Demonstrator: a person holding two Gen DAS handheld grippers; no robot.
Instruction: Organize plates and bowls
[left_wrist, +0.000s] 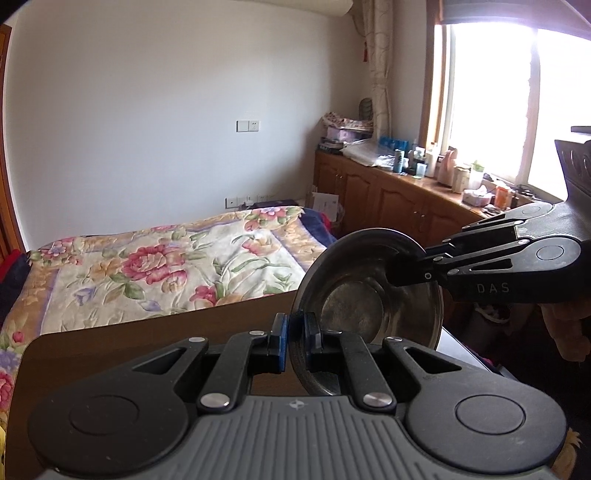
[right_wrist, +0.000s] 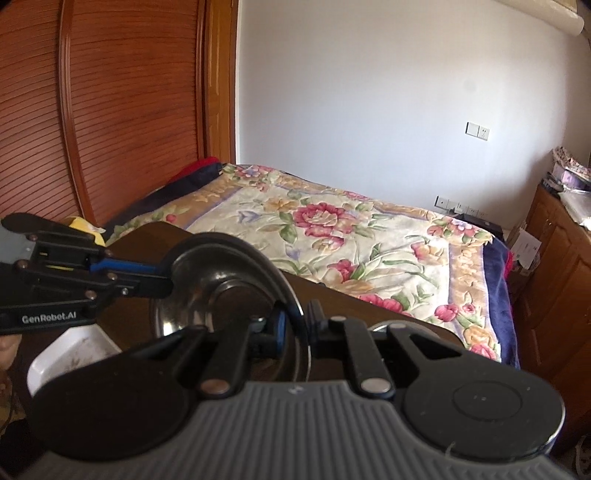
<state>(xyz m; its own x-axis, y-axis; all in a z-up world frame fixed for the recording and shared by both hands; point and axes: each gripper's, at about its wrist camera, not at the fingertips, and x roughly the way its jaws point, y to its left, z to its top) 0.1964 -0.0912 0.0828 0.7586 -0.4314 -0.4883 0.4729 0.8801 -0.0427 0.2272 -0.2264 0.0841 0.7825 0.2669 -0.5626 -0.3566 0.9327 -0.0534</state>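
Above the dark table (left_wrist: 110, 343) near the bed, we pinch one steel bowl (left_wrist: 354, 302) on edge, left gripper (left_wrist: 295, 332) and right gripper (left_wrist: 397, 267) both clamping its rim; uneven release could drop it.

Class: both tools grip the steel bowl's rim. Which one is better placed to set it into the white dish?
Probably the left tool: the white dish lies below it, while the right tool grips the steel bowl farther away.
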